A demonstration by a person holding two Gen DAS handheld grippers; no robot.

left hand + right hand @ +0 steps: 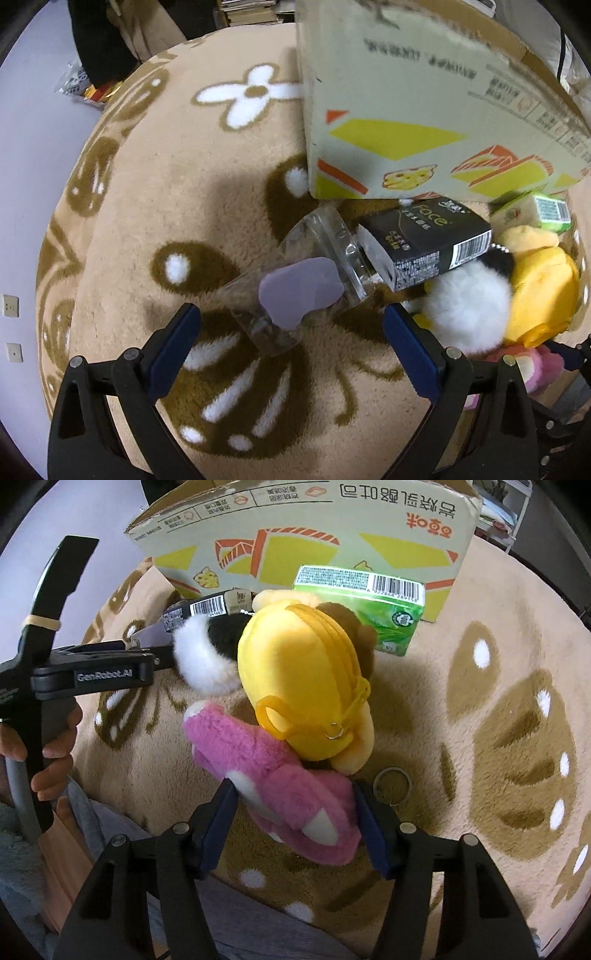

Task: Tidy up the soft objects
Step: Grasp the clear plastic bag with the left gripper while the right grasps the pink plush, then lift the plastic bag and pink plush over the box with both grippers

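Observation:
My left gripper (291, 321) is open, its fingers either side of a clear plastic bag (317, 240) holding a purple soft pad (299, 293) on the beige blanket. My right gripper (295, 797) has its fingers around a pink plush toy (273, 775) that lies on the blanket; the pads sit at its sides and I cannot tell if they press it. A yellow plush pouch (306, 683) leans on the pink toy. A white and black fluffy toy (199, 657) lies beside it, also in the left wrist view (469, 299). The yellow pouch (543, 295) and pink plush (532, 365) show there too.
A cardboard box (406, 110) stands at the back, also in the right wrist view (314, 528). A black tissue pack (424, 243) and a green tissue pack (358, 605) lie before it. A metal key ring (392, 785) lies by my right finger. The beige patterned blanket (184, 184) covers the surface.

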